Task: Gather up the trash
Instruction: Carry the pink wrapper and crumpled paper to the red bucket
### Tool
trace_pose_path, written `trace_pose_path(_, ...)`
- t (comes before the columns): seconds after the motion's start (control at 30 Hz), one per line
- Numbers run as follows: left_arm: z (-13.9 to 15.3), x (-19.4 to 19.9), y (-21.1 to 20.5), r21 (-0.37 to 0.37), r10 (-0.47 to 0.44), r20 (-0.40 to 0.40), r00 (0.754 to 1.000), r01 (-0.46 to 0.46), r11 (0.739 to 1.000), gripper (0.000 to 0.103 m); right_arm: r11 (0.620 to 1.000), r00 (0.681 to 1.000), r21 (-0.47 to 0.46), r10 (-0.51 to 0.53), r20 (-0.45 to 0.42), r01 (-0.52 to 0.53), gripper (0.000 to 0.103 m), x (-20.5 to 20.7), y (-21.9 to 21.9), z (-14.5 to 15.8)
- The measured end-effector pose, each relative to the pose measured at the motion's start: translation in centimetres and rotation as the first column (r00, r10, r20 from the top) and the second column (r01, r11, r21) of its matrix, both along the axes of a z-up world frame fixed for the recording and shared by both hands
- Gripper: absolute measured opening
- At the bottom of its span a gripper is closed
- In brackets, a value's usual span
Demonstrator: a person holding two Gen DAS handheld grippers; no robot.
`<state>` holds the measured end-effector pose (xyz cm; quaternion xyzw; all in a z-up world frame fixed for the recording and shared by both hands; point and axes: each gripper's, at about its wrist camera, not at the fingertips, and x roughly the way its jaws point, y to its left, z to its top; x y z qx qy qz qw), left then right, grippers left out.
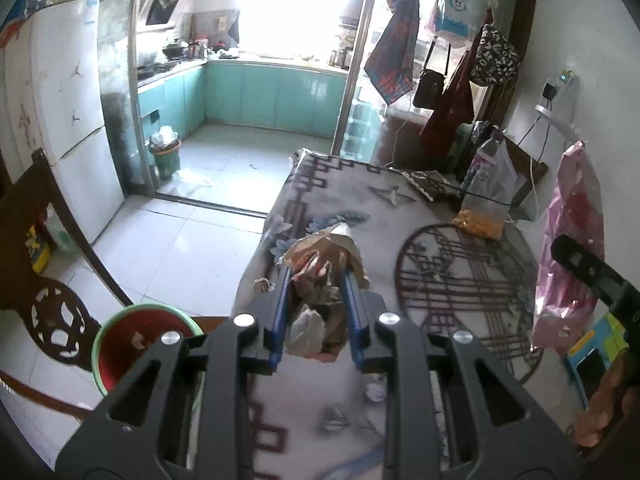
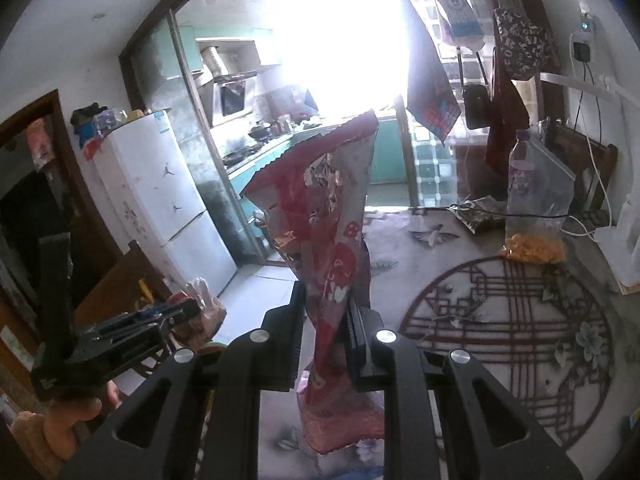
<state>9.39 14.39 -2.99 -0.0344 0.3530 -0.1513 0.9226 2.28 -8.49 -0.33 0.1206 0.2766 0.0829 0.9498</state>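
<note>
Above the patterned bench (image 1: pixel 460 208) your left tool (image 1: pixel 316 280) clamps crumpled wrappers (image 1: pixel 320 264), your right tool (image 2: pixel 324 300) pinches a light, limp, slippery snack bag (image 2: pixel 328 208) low down.

Window (image 2: pixel 340 32) blown out; red bin (image 1: pixel 140 344) half hidden behind tool.

Crumpled paper and thin plastic scraps (image 1: pixel 320 280) sit between matt blue fingers (image 1: pixel 280 312). A glossy, creased foil wrapper (image 2: pixel 332 248). Printed cloth covers the bench (image 1: pixel 460 280). Shiny floor tiles (image 1: pixel 180 248).
</note>
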Motion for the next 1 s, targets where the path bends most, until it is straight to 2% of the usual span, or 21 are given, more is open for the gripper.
trace_pose_path(0.13, 0.0, 1.6, 1.8, -0.014, -0.035, 0.000, 0.999, 0.035, 0.999, 0.024, 1.000, 1.000, -0.020, -0.023, -0.005, 0.023, 0.017, 0.5, 2.3, -0.1)
trace_pose_path(0.37, -0.3, 3.1, 5.5, 0.014, -0.067, 0.012, 0.998, 0.067, 0.998, 0.024, 0.999, 0.999, -0.020, -0.043, -0.029, 0.042, 0.017, 2.2, 6.9, -0.7)
trace_pose_path(1.0, -2.1, 6.0, 17.5, -0.008, 0.072, -0.037, 0.997, -0.072, 0.997, 0.024, 0.989, 0.988, -0.064, 0.129, -0.085, -0.135, 0.018, 7.4, 19.5, -2.2)
